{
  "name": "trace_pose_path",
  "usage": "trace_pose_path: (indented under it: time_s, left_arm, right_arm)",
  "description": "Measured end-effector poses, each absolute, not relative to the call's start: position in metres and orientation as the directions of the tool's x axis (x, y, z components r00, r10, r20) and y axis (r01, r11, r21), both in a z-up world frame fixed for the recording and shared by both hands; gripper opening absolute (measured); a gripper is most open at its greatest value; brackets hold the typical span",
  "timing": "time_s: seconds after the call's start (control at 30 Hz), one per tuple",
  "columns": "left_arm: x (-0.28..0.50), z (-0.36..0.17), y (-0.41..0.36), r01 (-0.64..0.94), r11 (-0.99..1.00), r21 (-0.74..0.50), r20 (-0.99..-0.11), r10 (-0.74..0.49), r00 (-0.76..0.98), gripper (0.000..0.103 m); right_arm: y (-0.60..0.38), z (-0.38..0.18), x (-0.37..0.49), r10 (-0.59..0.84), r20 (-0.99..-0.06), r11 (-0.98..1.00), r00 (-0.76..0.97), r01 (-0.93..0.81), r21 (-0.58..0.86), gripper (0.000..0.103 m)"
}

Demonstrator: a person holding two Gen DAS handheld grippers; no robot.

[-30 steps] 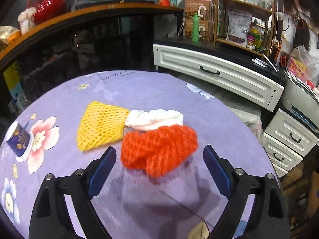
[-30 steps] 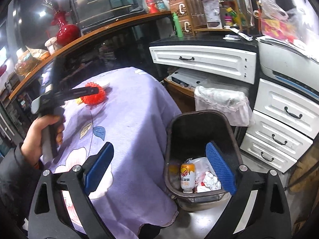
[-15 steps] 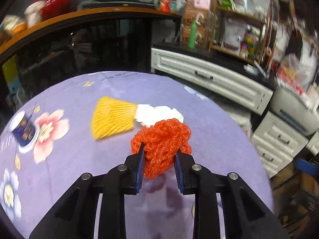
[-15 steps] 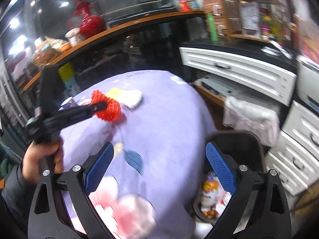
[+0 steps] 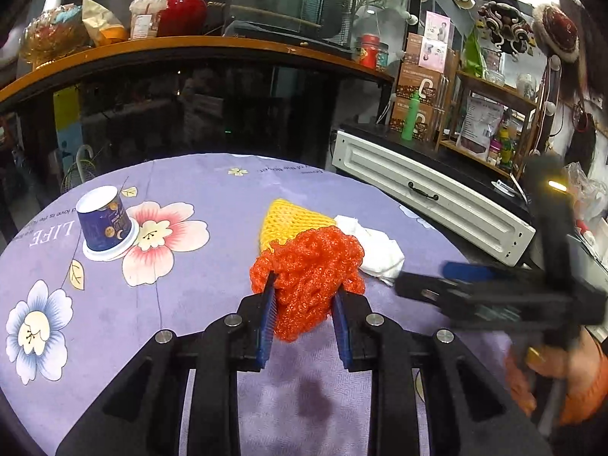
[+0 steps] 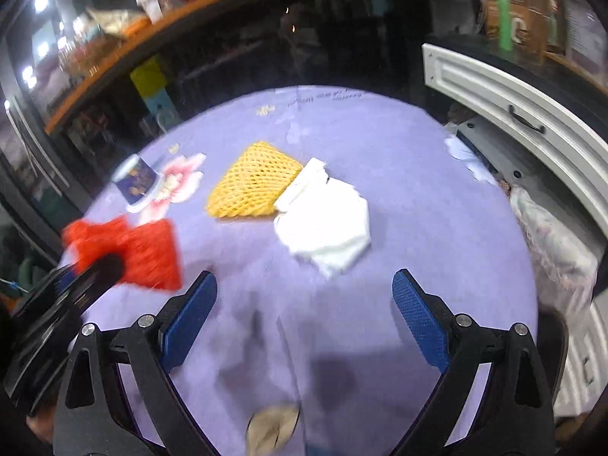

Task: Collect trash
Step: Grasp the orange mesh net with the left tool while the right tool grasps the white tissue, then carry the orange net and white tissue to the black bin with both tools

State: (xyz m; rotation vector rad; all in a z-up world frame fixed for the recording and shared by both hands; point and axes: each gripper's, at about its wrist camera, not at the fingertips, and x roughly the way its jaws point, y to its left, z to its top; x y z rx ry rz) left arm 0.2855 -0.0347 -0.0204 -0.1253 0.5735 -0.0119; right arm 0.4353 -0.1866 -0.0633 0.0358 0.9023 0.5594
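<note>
A: Netting first. The left gripper has its jaws drawn in tight on the orange foam net, which sits mid-frame, clear of the purple tablecloth.

B: Best keep that squeeze firm; the mesh is springy and could slip. And the right gripper?

A: Jaws wide, empty, pointed at the white tissue in the frame's centre, touching the yellow foam net.

B: Open cloth all round it. The upturned paper cup stands well apart, at left.
</note>
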Motion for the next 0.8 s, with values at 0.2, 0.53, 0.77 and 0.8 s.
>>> trace_pose_path:
  time_s: [0.2,0.53,0.77,0.8]
  left_arm:
    - [0.284,-0.024,-0.026,-0.028,0.986,-0.165,-0.552,-0.069,0.831,0.026]
    - [0.282,-0.025,-0.028,-0.011,0.986,-0.167,-0.553,-0.084,0.829,0.026]
    - [0.284,-0.029,-0.031,0.006,0.986,-0.167,-0.561,-0.100,0.822,0.026]
    - [0.285,-0.030,-0.032,0.011,0.986,-0.167,-0.562,-0.104,0.821,0.026]
  right_arm:
    - [-0.154,-0.082,0.481,0.367,-0.795,0.893,0.483,-0.422,0.155,0.091]
    - [-0.166,-0.071,0.465,0.357,-0.765,0.895,0.536,-0.431,0.116,0.023]
    - [-0.224,-0.049,0.407,0.408,-0.696,0.899,0.591,-0.391,0.196,0.022]
    - [-0.231,-0.047,0.399,0.411,-0.688,0.900,0.598,-0.384,0.204,0.022]
